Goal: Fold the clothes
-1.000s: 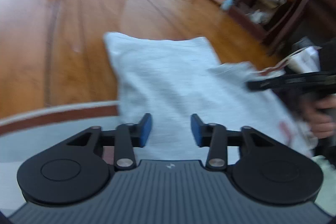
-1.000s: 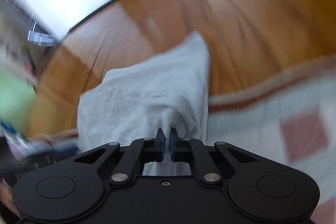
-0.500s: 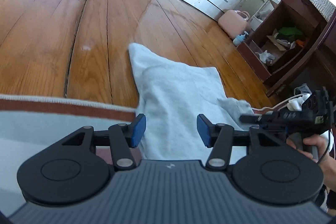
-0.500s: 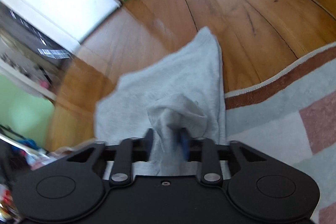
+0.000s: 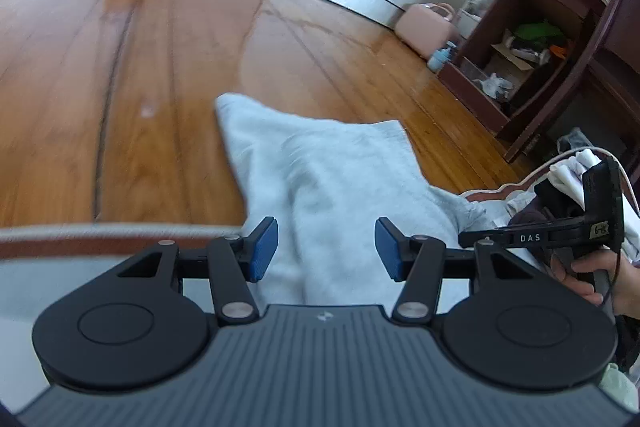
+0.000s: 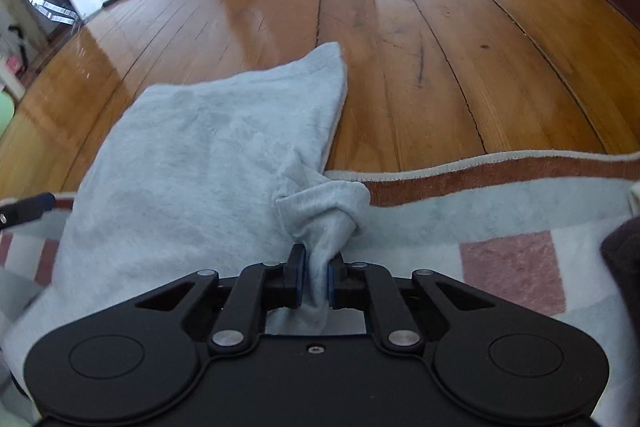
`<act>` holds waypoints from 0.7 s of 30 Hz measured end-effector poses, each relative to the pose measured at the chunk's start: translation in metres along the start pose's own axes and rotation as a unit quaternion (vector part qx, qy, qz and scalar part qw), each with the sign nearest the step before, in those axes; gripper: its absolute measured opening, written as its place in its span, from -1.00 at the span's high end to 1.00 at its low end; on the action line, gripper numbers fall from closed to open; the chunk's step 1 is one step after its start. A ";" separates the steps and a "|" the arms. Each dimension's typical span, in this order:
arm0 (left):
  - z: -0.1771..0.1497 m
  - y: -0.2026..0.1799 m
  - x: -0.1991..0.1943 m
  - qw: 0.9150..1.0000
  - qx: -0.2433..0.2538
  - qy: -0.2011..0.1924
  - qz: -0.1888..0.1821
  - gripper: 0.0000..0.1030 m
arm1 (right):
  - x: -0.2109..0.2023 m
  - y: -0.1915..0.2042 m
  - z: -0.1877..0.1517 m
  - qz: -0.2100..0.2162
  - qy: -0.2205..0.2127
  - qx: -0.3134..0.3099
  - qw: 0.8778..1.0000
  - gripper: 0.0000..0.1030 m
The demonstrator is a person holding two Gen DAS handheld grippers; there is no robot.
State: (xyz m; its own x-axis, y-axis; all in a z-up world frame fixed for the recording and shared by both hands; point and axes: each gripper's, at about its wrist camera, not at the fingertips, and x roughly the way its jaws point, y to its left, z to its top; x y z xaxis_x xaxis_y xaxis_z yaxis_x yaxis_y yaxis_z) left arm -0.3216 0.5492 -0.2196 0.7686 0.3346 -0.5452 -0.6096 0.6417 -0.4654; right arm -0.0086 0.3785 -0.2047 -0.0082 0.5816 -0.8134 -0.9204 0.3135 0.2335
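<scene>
One soft grey garment (image 6: pixel 208 163) lies half on the shiny wood floor (image 6: pixel 440 47), half on the fuzzy rug (image 6: pixel 500 211). The right gripper (image 6: pixel 314 277) is closing, pinching a bunched fold of it. The left gripper (image 5: pixel 326 253) hangs above it, its two blue pads (image 5: pixel 262 247) apart and holding nothing.

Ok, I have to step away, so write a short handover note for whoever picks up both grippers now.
Right gripper: jaws closing on a bunched edge of the grey garment, cloth between the pads.
Left gripper: open, empty, over the garment.
Garment: spread half on the rug, half on the wooden floor.
Done: one edge gathered.
Left: grip the other side, then fold; no finished fold is visible yet.
</scene>
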 end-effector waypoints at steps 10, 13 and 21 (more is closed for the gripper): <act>0.020 0.008 0.069 0.997 -0.015 0.068 -0.042 0.88 | -0.008 -0.007 -0.005 0.034 -0.034 0.037 0.998 0.73; 0.027 -0.007 0.053 0.998 0.018 0.047 -0.023 0.89 | -0.027 0.003 0.000 0.055 -0.069 0.003 0.996 0.75; 0.077 -0.022 0.016 0.994 0.048 -0.085 0.054 0.73 | -0.037 0.029 0.078 0.071 -0.123 -0.057 0.988 0.75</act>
State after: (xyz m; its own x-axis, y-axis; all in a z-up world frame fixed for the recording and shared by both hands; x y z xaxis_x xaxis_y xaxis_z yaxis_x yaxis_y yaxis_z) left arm -0.2807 0.5938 -0.1647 0.7256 0.5118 -0.4600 -0.6760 0.6553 -0.3372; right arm -0.0048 0.4244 -0.1266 -0.0591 0.7832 -0.6189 -0.9550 0.1362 0.2635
